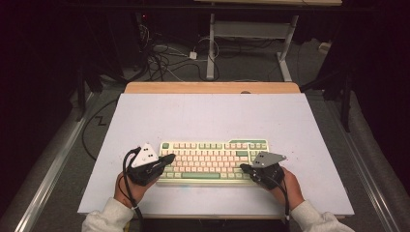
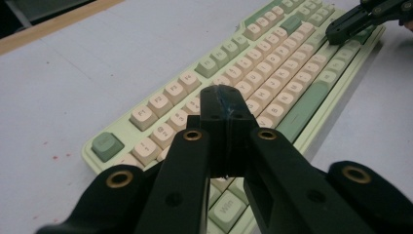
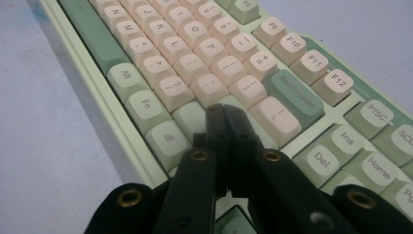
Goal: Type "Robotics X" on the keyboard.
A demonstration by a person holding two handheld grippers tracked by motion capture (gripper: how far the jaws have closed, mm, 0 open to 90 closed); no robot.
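high view: one keyboard (image 1: 212,162) lies near the front edge of the white surface (image 1: 208,116), long axis running left to right, function row toward the far side (much bare room behind it, less at the sides). two grippers: left gripper (image 1: 167,158) over its left end, right gripper (image 1: 245,168) over its right end. both sets of fingers pressed together, holding nothing.
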